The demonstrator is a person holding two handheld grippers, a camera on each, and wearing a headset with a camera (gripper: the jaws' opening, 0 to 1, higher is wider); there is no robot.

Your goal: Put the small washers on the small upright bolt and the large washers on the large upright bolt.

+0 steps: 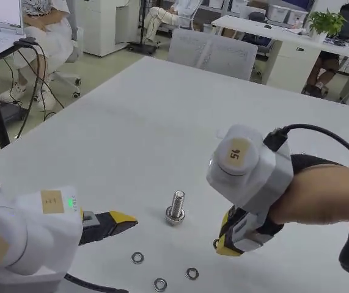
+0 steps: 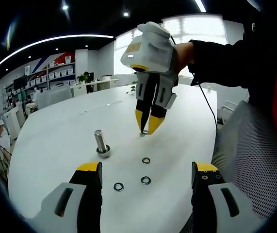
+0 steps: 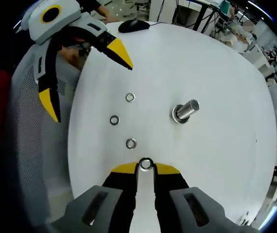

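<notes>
Yellow-tipped right gripper (image 3: pixel 145 168) is closed to a narrow gap, pinching one washer (image 3: pixel 145 164) flat on the white table (image 3: pixel 216 160). Left gripper (image 2: pixel 146 169) hovers wide open, empty. Three loose washers (image 3: pixel 131 143) lie near, upright bolt (image 3: pixel 186 110) beyond. Looks like the pick step; next needs a lift and the hole centred over the bolt tip.
</notes>
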